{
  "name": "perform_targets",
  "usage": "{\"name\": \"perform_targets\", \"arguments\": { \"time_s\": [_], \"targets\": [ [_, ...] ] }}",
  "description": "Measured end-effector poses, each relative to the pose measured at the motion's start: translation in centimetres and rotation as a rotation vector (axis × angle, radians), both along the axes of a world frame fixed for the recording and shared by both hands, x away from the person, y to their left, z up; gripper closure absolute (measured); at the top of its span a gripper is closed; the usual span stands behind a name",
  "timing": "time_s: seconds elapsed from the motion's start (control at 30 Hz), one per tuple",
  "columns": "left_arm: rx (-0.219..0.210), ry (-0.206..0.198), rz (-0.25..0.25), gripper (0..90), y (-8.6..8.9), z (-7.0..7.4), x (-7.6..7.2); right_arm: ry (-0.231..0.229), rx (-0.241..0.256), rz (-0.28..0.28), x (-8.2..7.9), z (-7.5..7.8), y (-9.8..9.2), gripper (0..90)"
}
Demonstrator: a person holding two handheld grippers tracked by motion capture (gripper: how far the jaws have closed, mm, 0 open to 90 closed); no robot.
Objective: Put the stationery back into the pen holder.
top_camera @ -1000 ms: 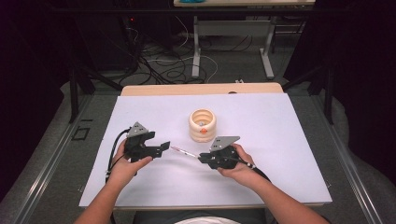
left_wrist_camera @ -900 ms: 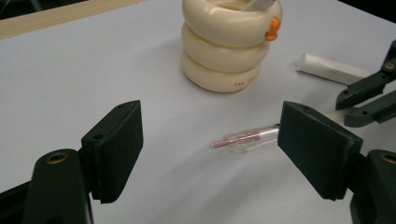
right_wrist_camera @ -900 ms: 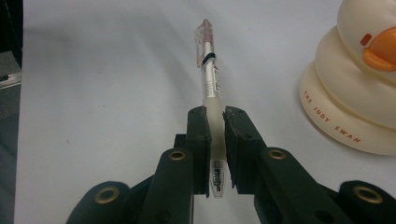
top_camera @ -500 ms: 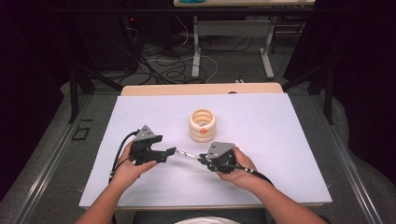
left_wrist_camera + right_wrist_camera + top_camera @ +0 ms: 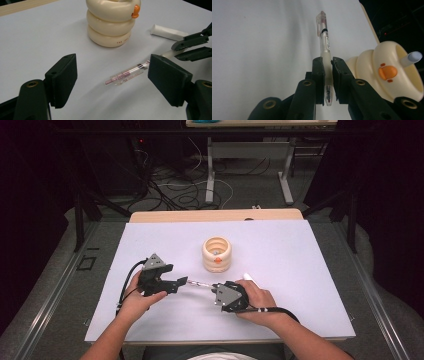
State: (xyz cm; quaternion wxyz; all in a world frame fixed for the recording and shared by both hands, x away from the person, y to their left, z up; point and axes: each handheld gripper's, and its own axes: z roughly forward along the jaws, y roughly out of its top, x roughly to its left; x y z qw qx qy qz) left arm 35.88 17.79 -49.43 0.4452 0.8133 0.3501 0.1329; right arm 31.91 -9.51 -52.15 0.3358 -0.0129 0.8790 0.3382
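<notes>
Right gripper (image 5: 326, 75): jaws pressed onto the pen (image 5: 325, 47), clamping its whitish grip section; the capped end sticks out ahead of the jaws, the tip end sits back between them
Pen position: held low over the white table (image 5: 300, 255), between the two grippers, just in front of the cream ringed holder (image 5: 217, 254)
Left gripper (image 5: 112, 82): jaws spread wide, holding nothing; the pen's capped end (image 5: 117, 78) lies in the gap between them, touching neither jaw
Holder: upright, orange duck face on its side, near both grippers
White tube (image 5: 168, 32): lying on the table beside the holder
</notes>
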Motion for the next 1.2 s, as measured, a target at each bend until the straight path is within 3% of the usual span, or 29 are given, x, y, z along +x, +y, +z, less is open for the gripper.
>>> {"name": "perform_targets", "arguments": {
  "time_s": [0.2,0.3,0.37,0.47,0.5,0.57,0.63,0.67,0.77,0.9,1.0,1.13,1.2],
  "targets": [
    [0.007,-0.007,-0.015,25.4,0.2,0.6,0.2,-0.151,-0.104,0.061,-0.6,0.7,0.3,81.1],
    [0.011,-0.002,-0.034,26.2,0.2,1.0,0.2,-0.232,-0.167,0.123,-0.6,1.3,0.2,81.1],
    [0.037,0.016,-0.059,26.4,0.2,1.3,0.1,-0.283,-0.212,0.164,-0.7,1.6,0.2,81.1],
    [0.059,0.005,-0.08,27.2,-0.1,1.3,-0.1,-0.324,-0.291,0.216,-0.9,2.0,0.2,81.1],
    [0.061,0.027,-0.086,27.3,-0.3,1.4,-0.2,-0.343,-0.322,0.243,-0.9,2.2,0.1,81.1],
    [0.101,0.022,-0.12,27.7,-0.5,1.6,-0.3,-0.361,-0.373,0.288,-1.1,2.5,0.2,81.1],
    [0.116,0.013,-0.131,27.7,-0.8,1.6,-0.5,-0.386,-0.411,0.316,-1.3,2.8,0.2,81.1],
    [0.135,0.022,-0.15,27.7,-0.9,1.8,-0.5,-0.413,-0.405,0.341,-1.3,2.9,0.2,81.1],
    [0.16,0.029,-0.179,27.7,-1.5,2.1,-0.7,-0.4,-0.439,0.351,-1.6,3.3,0.2,81.1],
    [0.188,0.025,-0.229,28.0,-2.3,2.6,-0.9,-0.424,-0.462,0.384,-1.9,3.8,0.2,81.1],
    [0.206,0.047,-0.268,28.4,-3.0,3.0,-1.0,-0.434,-0.5,0.409,-1.9,4.0,0.1,81.1],
    [0.248,0.062,-0.316,29.9,-4.0,3.5,-1.1,-0.44,-0.52,0.419,-1.8,4.2,-0.2,81.1],
    [0.293,0.07,-0.345,31.4,-4.4,3.8,-1.1,-0.458,-0.527,0.431,-1.8,4.3,-0.3,81.1]
  ]
}}
